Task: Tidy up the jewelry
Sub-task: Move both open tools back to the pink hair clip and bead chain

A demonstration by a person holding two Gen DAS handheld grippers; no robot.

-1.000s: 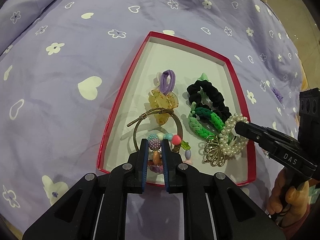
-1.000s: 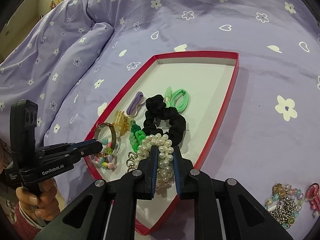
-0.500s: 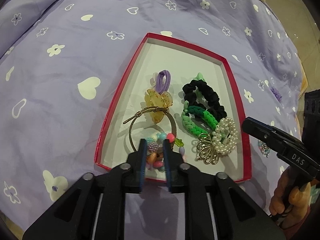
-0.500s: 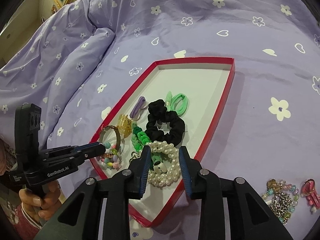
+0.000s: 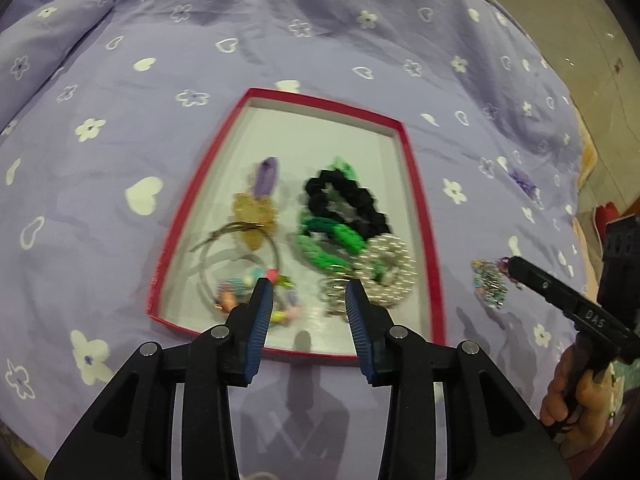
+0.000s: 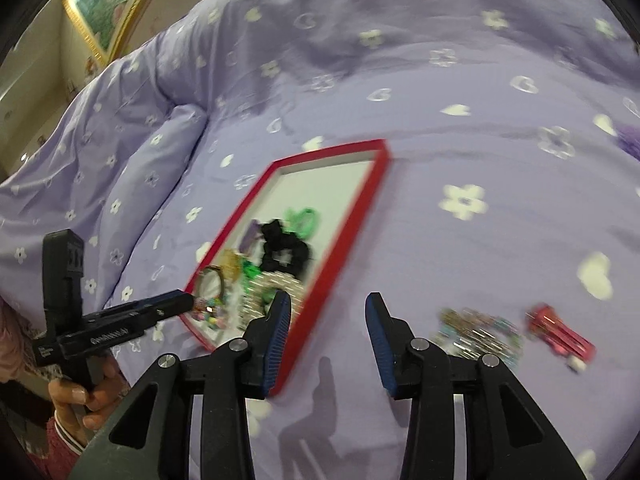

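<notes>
A red-rimmed tray (image 5: 420, 208) with a white floor lies on the purple bedspread. In it are a colourful bead bracelet (image 5: 240, 300), a wire bangle (image 5: 276, 252), a black scrunchie (image 5: 344, 200), a green braided band (image 5: 328, 240) and a pearl bracelet (image 5: 388, 268). My left gripper (image 5: 308, 288) is open and empty, above the tray's near edge. My right gripper (image 6: 328, 300) is open and empty, over the bedspread just right of the tray (image 6: 352, 216). A beaded jewelry pile (image 6: 476, 332) and a red clip (image 6: 560, 332) lie on the bedspread to its right.
The bedspread (image 5: 120, 120) has white hearts and flowers and rises in a fold at the left (image 6: 120, 140). A purple flower piece (image 5: 520, 180) lies right of the tray. A gold picture frame (image 6: 104, 8) is at the back left.
Both grippers opened, let go of the bead bracelet and the pearl bracelet in the tray, and pulled back. The right gripper swung right, off the tray.
</notes>
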